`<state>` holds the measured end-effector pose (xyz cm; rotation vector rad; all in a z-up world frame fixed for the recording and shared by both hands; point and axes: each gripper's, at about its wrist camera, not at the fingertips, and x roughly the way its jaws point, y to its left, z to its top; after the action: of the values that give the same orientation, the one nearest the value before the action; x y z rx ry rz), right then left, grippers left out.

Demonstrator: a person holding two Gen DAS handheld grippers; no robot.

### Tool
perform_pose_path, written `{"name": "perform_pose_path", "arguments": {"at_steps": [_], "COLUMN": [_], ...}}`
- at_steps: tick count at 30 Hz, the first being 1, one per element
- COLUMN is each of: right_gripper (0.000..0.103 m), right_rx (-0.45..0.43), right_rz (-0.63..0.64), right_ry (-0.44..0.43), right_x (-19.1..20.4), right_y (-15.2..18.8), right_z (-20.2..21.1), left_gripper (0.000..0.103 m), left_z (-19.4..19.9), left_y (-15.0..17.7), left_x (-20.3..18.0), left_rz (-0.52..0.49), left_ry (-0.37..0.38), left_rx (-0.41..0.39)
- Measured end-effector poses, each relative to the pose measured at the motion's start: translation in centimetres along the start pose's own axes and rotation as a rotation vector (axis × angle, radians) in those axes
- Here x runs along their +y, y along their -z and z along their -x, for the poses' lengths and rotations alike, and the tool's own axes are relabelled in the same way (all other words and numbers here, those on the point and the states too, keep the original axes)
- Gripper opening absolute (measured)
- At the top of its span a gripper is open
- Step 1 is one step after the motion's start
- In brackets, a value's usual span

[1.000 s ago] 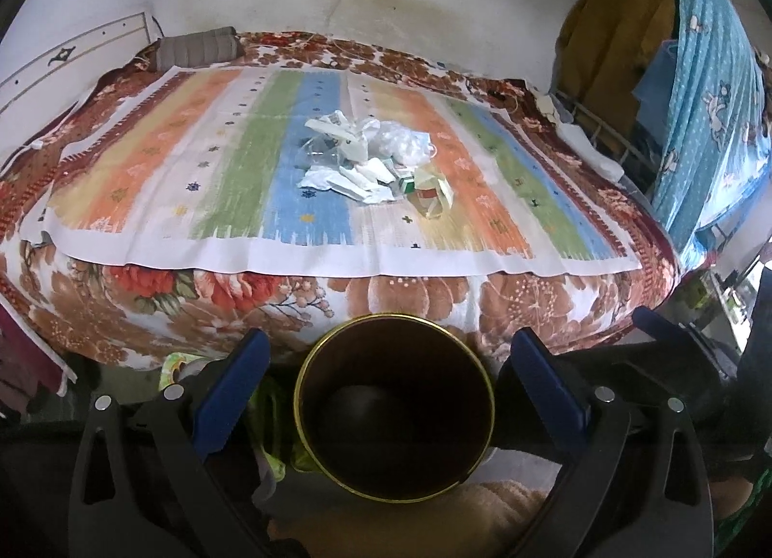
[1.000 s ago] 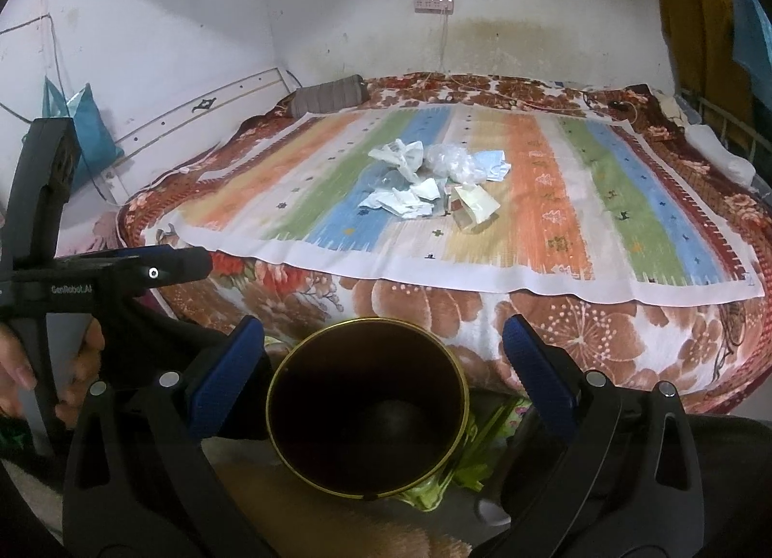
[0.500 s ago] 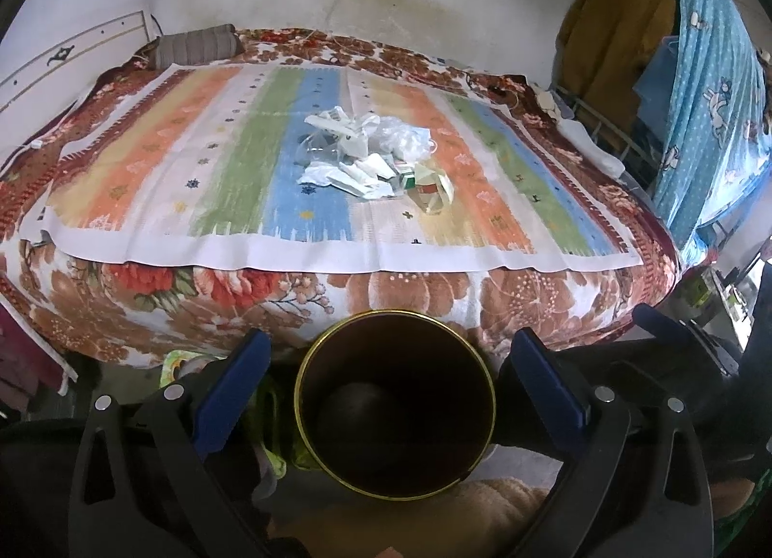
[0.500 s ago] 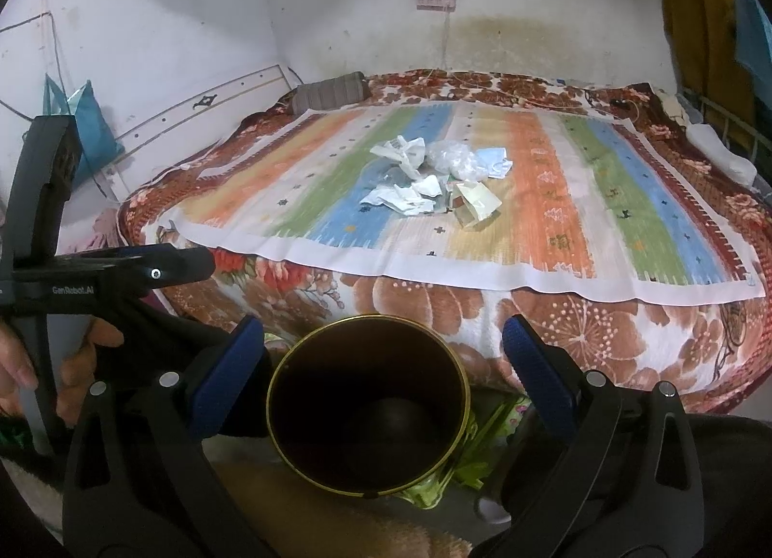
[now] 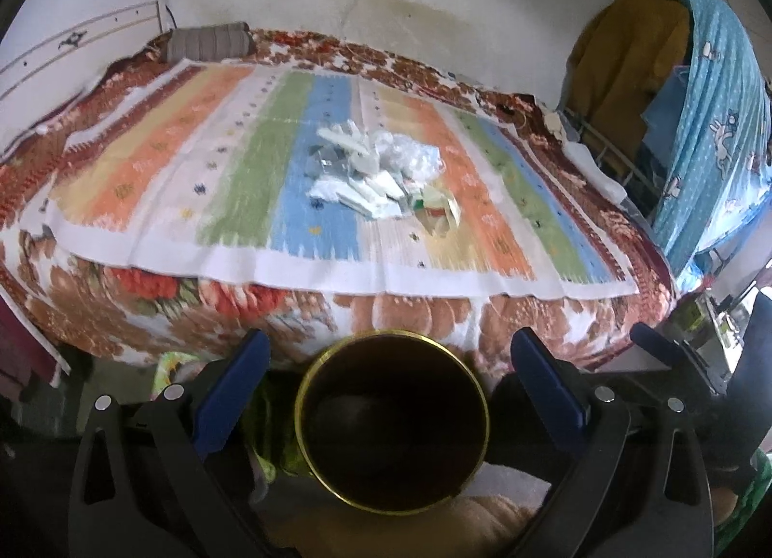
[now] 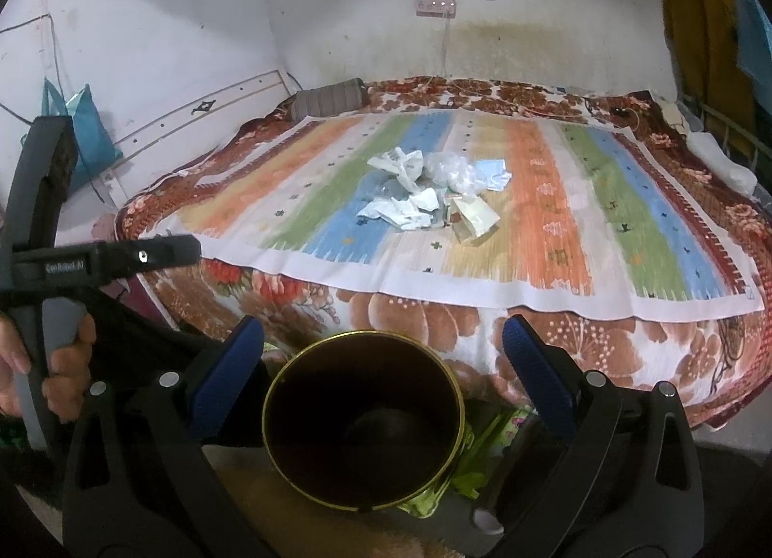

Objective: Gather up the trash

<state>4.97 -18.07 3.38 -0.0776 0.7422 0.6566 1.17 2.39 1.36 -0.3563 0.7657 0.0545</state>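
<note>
A pile of trash, made of crumpled white paper, clear plastic and a small carton, lies mid-bed on a striped mat; it also shows in the right wrist view. A dark bin with a gold rim stands on the floor before the bed, also in the right wrist view. My left gripper is open and empty above the bin. My right gripper is open and empty above the bin too.
The bed has a floral cover and a grey bolster at its head. Blue and yellow cloths hang at the right. The left gripper's body and hand show at the right wrist view's left.
Both views have tilted up and drawn slightly closer to the bed. The trash pile and bin have not moved. Both grippers stay open.
</note>
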Motion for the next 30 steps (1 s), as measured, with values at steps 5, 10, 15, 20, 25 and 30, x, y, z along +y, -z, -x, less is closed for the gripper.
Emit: {"name": "perform_pose_path", "arguments": {"at_steps": [5, 10, 15, 20, 25, 30], "right_gripper": [0.094, 0.094, 0.094, 0.094, 0.094, 0.094], "right_rx": [0.016, 0.05, 0.071, 0.089, 0.116, 0.146], "right_rz": [0.0, 0.004, 0.033, 0.04, 0.052, 0.065], "right_ry": [0.012, 0.034, 0.059, 0.069, 0.066, 0.083], "right_x": [-0.6, -1.2, -1.7, -2.1, -2.1, -2.8], "right_y": [-1.9, -3.4, -5.2, -6.9, -8.1, -9.6], "right_z": [-1.0, -2.4, -3.8, -5.2, -6.5, -8.5], "left_gripper": [0.097, 0.097, 0.097, 0.097, 0.097, 0.097], "left_z": [-0.4, -1.2, -2.1, -3.6, -5.6, -8.2], "left_y": [-1.8, -3.6, -5.4, -7.4, -9.7, -11.7], "left_x": [0.3, -0.2, -0.7, -1.0, -0.7, -0.3], "left_rz": [0.001, -0.021, -0.043, -0.074, -0.092, -0.108], "left_ry": [-0.044, -0.04, -0.05, -0.077, -0.12, -0.154], "left_rx": [-0.009, -0.002, 0.003, 0.021, 0.042, 0.083]}}
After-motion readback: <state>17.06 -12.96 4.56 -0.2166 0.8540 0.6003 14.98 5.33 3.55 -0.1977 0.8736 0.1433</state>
